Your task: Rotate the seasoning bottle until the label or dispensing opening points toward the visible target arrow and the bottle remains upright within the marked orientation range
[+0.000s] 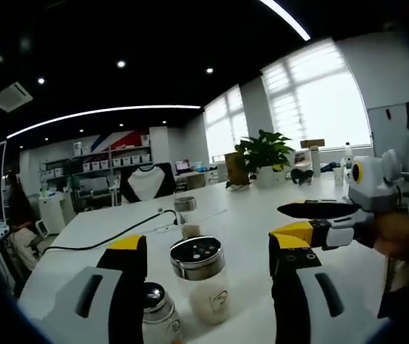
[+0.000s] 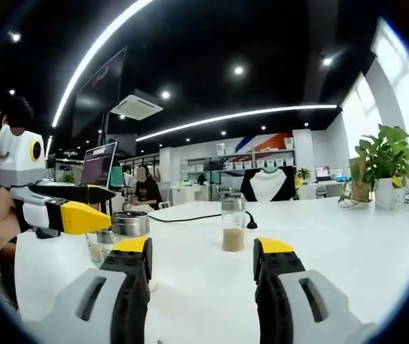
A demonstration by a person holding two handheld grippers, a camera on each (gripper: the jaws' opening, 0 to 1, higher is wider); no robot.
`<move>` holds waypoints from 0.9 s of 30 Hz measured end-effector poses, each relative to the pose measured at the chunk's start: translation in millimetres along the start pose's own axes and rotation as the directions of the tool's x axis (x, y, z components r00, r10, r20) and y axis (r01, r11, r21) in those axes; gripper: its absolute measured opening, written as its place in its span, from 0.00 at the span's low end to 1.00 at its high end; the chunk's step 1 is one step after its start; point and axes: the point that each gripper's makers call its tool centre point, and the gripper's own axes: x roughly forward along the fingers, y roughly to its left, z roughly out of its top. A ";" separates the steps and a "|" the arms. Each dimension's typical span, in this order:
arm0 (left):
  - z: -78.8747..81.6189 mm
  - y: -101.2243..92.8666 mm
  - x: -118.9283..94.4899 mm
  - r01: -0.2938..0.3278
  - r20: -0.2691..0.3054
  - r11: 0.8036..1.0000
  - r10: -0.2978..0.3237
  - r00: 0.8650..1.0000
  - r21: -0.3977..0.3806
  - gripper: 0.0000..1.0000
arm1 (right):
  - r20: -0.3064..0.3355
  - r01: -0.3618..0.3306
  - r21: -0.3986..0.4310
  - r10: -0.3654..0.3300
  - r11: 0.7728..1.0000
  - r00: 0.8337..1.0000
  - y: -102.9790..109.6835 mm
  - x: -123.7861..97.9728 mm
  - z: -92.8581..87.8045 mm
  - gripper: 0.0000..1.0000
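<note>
We see the seasoning bottle (image 1: 199,279) upright near the tabletop's (image 1: 247,222) near edge, between the left gripper's (image 1: 208,276) parted jaws; right gripper (image 2: 201,269) parted too. Glass looks smooth, light: grip mid-body.

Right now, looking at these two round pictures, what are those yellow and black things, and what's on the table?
A person holds two hand tools, each ending in yellow-tipped tongs with a small camera riding on it. One picture looks out from the left tongs, the other from the right tongs; each also catches the other tool off to the side. Both are open and hold nothing. On the white table stand three shakers with metal lids: a near shaker between the left tongs, a small shaker beside it, and a far shaker ahead of the right tongs. A black cable and a potted plant sit further back.
</note>
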 end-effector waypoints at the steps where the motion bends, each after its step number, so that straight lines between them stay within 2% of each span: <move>1: 1.3 1.9 0.9 0.002 0.004 1.000 -0.002 1.000 -0.002 0.73 | -0.006 -0.001 0.006 0.001 1.000 1.000 -0.6 1.9 -1.8 0.57; 4: 6.9 11.2 9.0 0.021 0.012 1.000 -0.021 1.000 -0.008 0.73 | -0.019 -0.008 0.030 0.009 1.000 1.000 -2.4 8.3 -6.9 0.57; 9: 17.1 24.8 17.1 0.042 0.024 0.999 -0.041 0.999 -0.016 0.74 | -0.020 -0.012 0.023 0.013 1.000 1.000 -5.7 15.5 -5.7 0.57; 14: 24.8 37.3 12.9 0.021 0.045 1.000 -0.020 0.999 -0.023 0.74 | -0.014 -0.015 0.020 0.015 1.000 1.000 -11.5 21.3 0.6 0.57; 21: 24.3 58.1 -0.3 -0.029 0.038 0.999 0.030 0.999 -0.024 0.74 | -0.004 -0.024 -0.004 0.024 1.000 1.000 -14.6 26.2 7.9 0.57; 27: 28.2 73.0 1.6 -0.041 0.031 0.999 0.042 0.999 -0.024 0.74 | -0.001 -0.035 -0.020 0.035 0.999 0.999 -17.1 32.2 13.9 0.57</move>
